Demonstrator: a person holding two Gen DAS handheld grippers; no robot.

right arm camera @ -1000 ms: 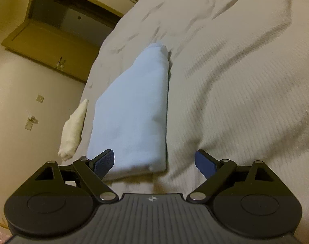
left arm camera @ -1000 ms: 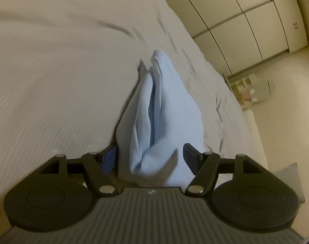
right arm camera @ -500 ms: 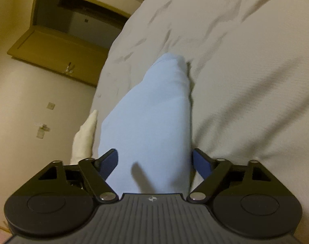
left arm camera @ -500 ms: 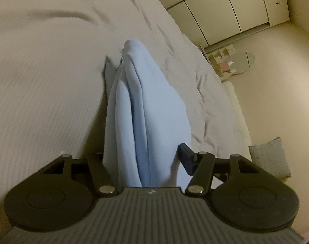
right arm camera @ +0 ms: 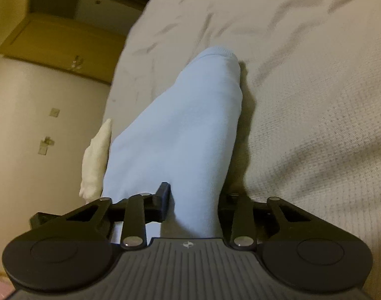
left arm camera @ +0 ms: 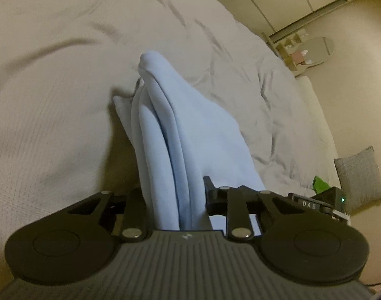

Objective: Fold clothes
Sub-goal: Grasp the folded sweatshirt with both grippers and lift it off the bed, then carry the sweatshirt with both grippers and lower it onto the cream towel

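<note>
Since the frames of a second ago both sets of jaws have gone from standing open around the folded edge to clamping it, and the light blue garment (left arm camera: 190, 135) has risen from lying flat on the bed (left arm camera: 52, 100) to hanging up from it at the near end.

Left gripper (left arm camera: 174, 200): jaws closed on the garment's stacked folded layers, which pass between the two fingers and run forward as several upright ridges. The far end of the garment rests on the bedspread.

Right gripper (right arm camera: 194, 200): jaws closed on the same garment (right arm camera: 180, 135); the left finger presses into the cloth and makes a crease, the right finger is mostly hidden behind the fabric. The cloth tapers away to a rounded far end touching the bed (right arm camera: 315, 87).

A small white cloth (right arm camera: 95, 160) lies at the bed's edge, just beside the garment. A grey cushion (left arm camera: 358, 175) sits on the floor, well apart from the bed.
</note>
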